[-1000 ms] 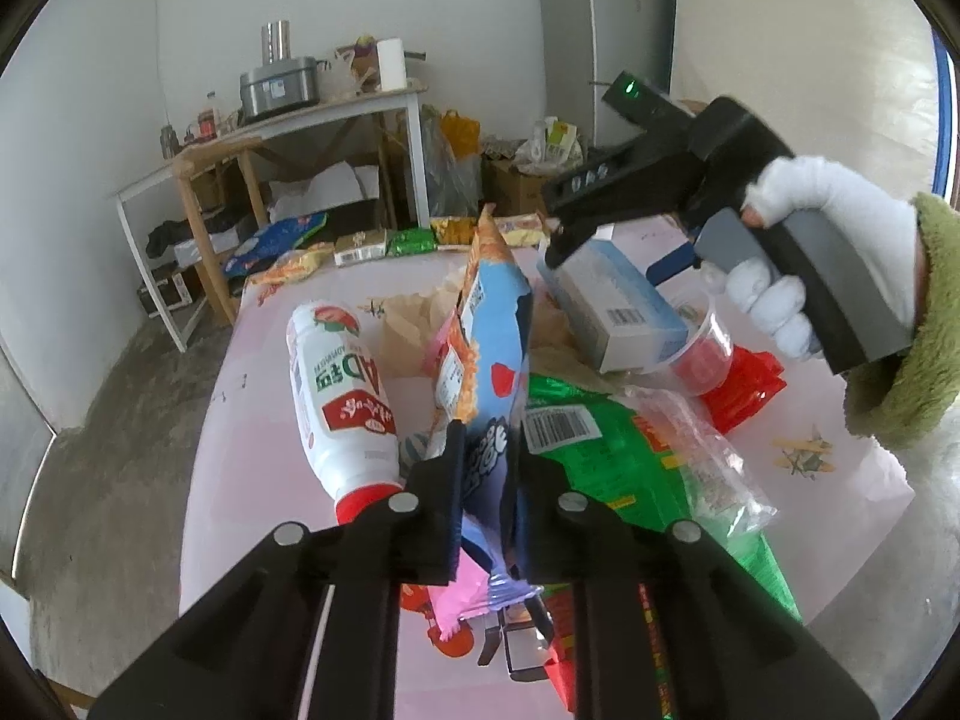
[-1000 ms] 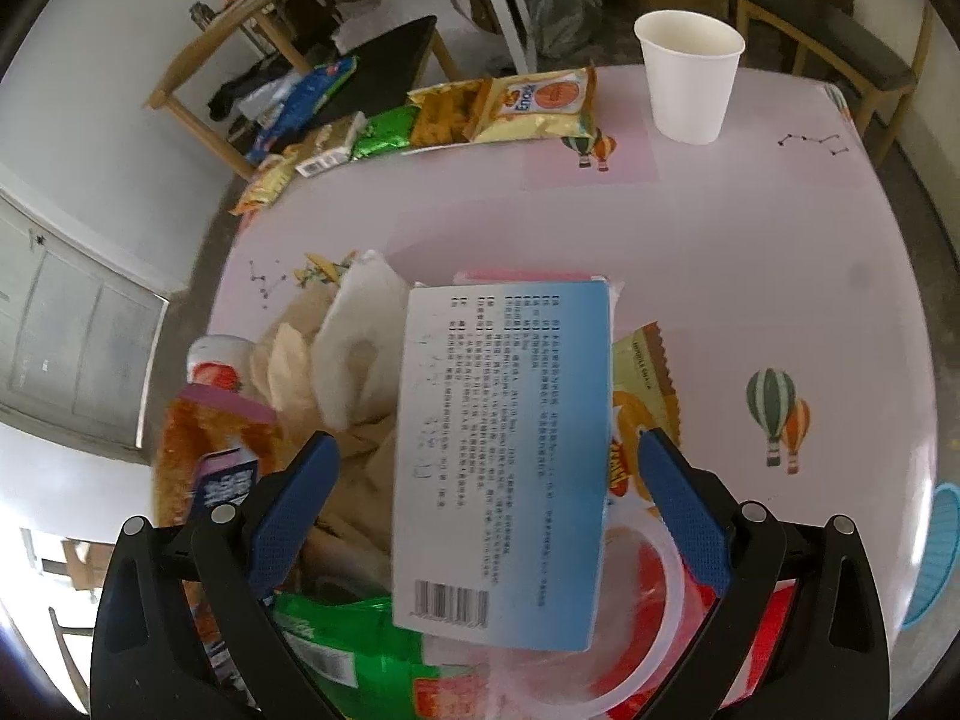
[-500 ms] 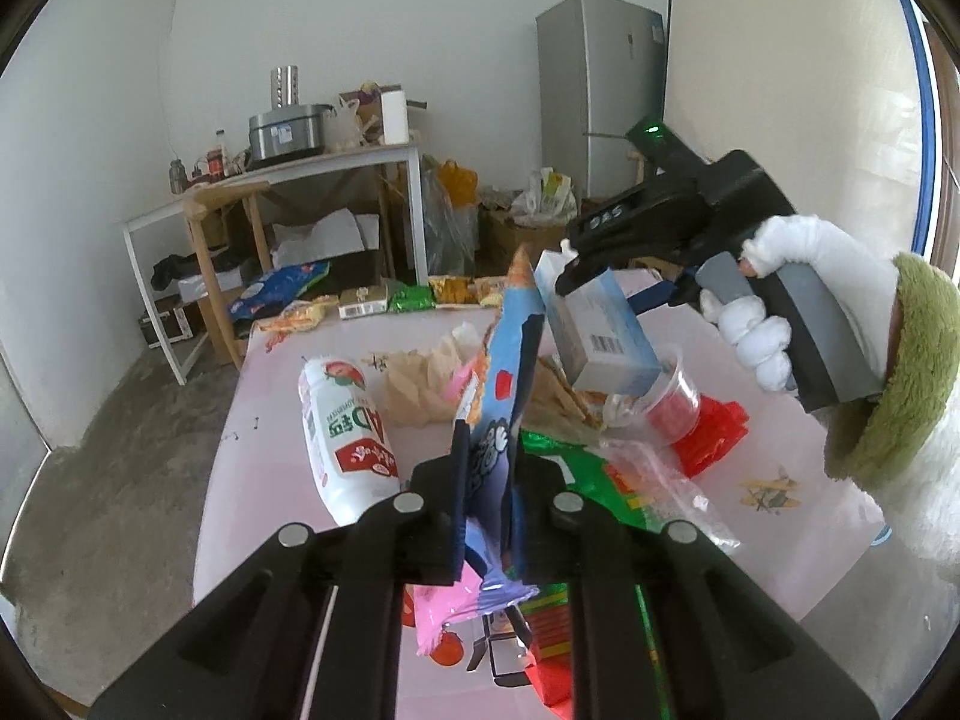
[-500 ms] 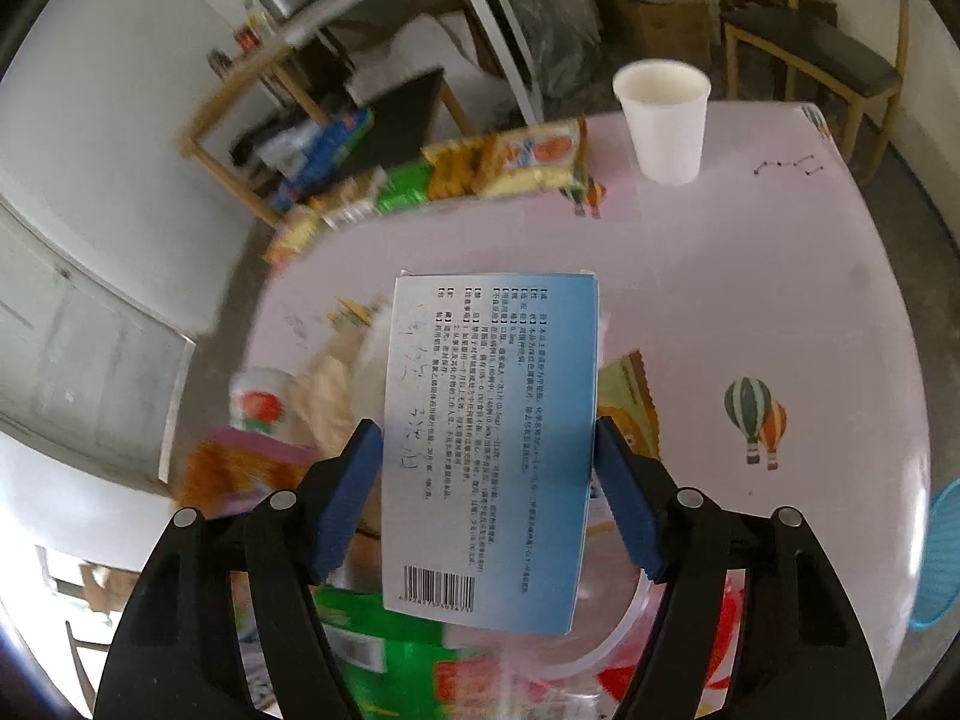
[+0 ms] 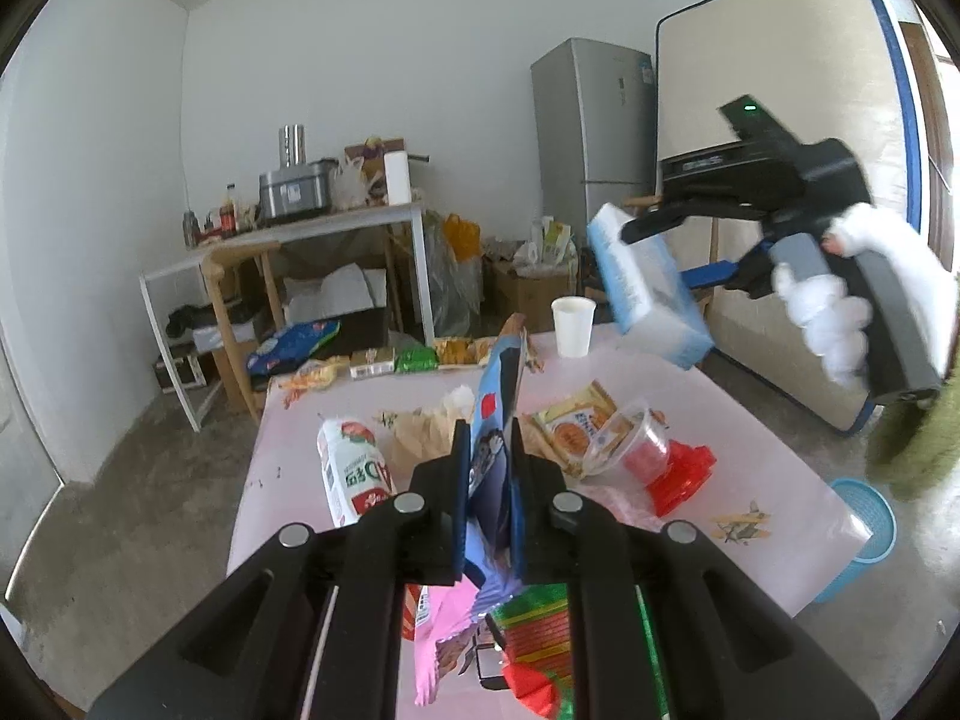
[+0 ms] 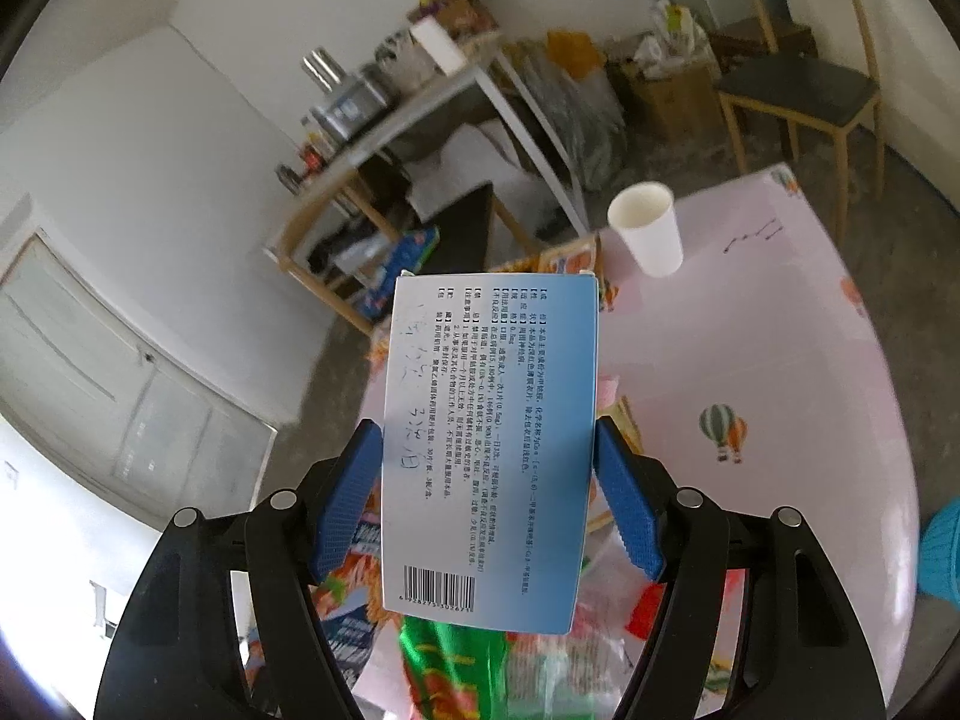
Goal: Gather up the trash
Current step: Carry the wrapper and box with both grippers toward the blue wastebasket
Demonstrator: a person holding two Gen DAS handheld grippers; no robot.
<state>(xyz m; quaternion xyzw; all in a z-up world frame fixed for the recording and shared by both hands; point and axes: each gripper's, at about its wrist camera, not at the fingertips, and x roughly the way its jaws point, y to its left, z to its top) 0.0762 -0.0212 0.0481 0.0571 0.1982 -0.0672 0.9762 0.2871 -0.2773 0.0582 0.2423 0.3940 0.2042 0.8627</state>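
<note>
A blue-and-white carton (image 6: 489, 444) sits squarely between the blue pads (image 6: 348, 504) of the right gripper (image 6: 487, 468), both pads pressed flat against its long sides, barcode end nearest the camera; it hangs in the air above the pink bench (image 6: 750, 360). From the left wrist view the same carton (image 5: 645, 288) is seen aloft in a white-gloved hand (image 5: 840, 294). The left gripper (image 5: 487, 468) has its jaws nearly closed on a blue snack wrapper (image 5: 495, 414), which stands upright out of them; its lower end is blurred, perhaps crumpled. Below lie a white drink bottle (image 5: 351, 468), a clear cup (image 5: 630, 438), a red wrapper (image 5: 684, 471) and a paper cup (image 5: 573, 324). A blue basket (image 5: 864, 534) stands on the floor beside the bench.
</note>
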